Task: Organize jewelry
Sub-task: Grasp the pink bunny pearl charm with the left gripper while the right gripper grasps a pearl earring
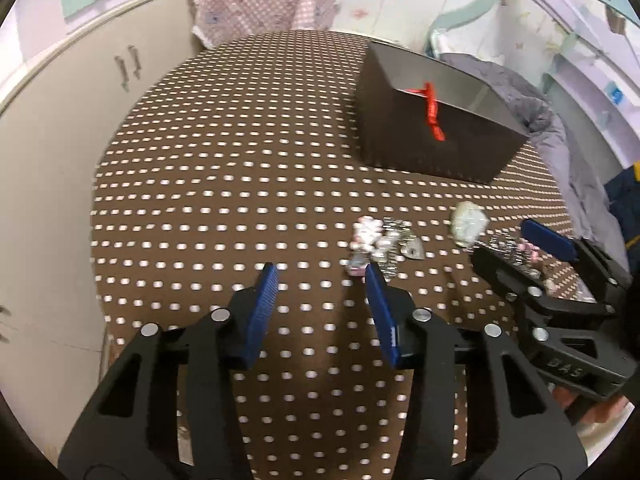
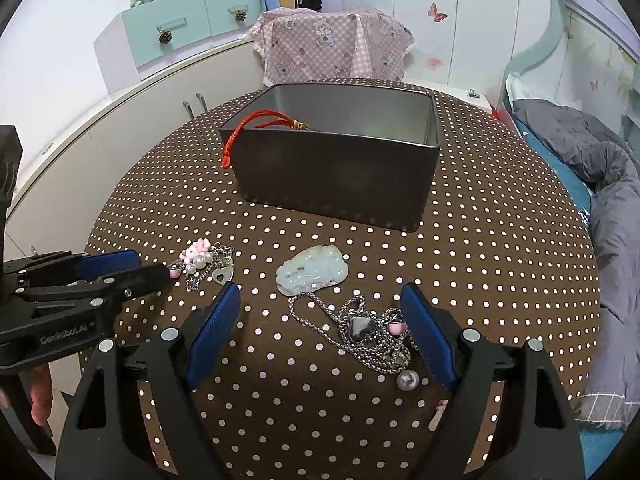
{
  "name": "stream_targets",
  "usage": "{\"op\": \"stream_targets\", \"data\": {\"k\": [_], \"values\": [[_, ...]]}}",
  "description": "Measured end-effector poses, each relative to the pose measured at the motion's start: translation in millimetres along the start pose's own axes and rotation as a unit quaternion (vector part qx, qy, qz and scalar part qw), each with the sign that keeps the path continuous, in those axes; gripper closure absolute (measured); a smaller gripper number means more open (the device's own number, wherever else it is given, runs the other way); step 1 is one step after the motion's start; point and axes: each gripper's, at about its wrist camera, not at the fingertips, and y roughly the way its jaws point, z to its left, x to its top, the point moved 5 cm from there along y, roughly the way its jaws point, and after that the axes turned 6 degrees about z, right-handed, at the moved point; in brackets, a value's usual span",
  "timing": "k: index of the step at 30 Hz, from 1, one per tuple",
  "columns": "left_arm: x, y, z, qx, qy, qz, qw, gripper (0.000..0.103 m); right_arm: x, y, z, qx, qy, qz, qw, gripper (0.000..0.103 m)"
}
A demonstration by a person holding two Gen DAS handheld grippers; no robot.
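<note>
The dark grey rectangular metal tin (image 2: 336,168) stood open at the far side of the brown polka-dot surface (image 2: 500,248), with a red braided cord (image 2: 240,136) draped over its left rim. The rest of the jewelry lay loose on the near half.

The left gripper (image 1: 320,280) was partly open and held nothing. The small cluster of pink flower charm, pearls and silver heart chain (image 1: 380,244) lay just beyond its right fingertip and slightly to the right, outside the gap between the fingers. That offset appeared to decide the coming move: a short shift right and forward would bracket the cluster.

The right gripper (image 2: 320,300) stood wide open and empty. The tangled silver chain with dark heart pendant (image 2: 362,330) lay between its fingers, its bulk toward the right finger. The pale green carved jade pendant (image 2: 312,270) rested just beyond, long axis running left to right. Each gripper was nearer to its own pile.
</note>
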Motion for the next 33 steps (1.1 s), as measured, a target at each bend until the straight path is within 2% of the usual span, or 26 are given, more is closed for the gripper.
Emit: {"op": "stream_targets", "data": {"k": [7, 8, 14, 16, 21, 24, 25, 26, 31, 33], "values": [[0.4, 4.7, -10.8, -0.01, 0.021, -0.006, 0.9997, 0.059, 0.5, 0.1, -0.9, 0.001, 0.001, 0.0, 1.0, 0.025], [1.2, 6.0, -9.6, -0.005, 0.022, -0.009, 0.9997, 0.067, 0.2, 0.1, -1.5, 0.0, 0.002, 0.0, 1.0, 0.024], [-0.3, 7.8, -6.1, 0.015, 0.039, -0.025, 0.9988, 0.087, -0.2, -1.6, -4.6, -0.005, 0.008, -0.001, 1.0, 0.024], [-0.8, 7.4, -6.1, 0.019, 0.046, -0.028, 0.9984, 0.09, -0.1, -2.2, -5.2, -0.005, 0.011, -0.002, 1.0, 0.024], [-2.9, 5.4, -3.6, 0.005, 0.035, -0.033, 0.9988, 0.091, 0.5, -5.4, -1.1, -0.002, 0.005, -0.006, 1.0, 0.024], [-2.7, 2.8, 2.0, 0.006, 0.026, -0.038, 0.9989, 0.091, 2.7, -8.9, 7.9, 0.014, -0.006, -0.012, 1.0, 0.025], [-2.8, 1.4, 5.0, 0.008, 0.024, -0.04, 0.9989, 0.091, 3.5, -9.3, 10.3, 0.023, -0.008, -0.014, 1.0, 0.027], [-3.0, -0.4, 8.6, 0.007, 0.02, -0.043, 0.9988, 0.091, 4.2, -9.2, 13.5, 0.039, -0.008, -0.013, 0.999, 0.035], [-5.1, -12.0, 21.1, 0.005, 0.009, -0.062, 0.998, 0.091, 9.1, -1.2, 29.2, 0.099, -0.005, 0.005, 0.995, 0.064], [-6.6, -15.8, 26.9, 0.006, 0.005, -0.07, 0.9975, 0.091, 12.9, 0.7, 40.7, 0.138, -0.009, 0.009, 0.99, 0.068]]}}
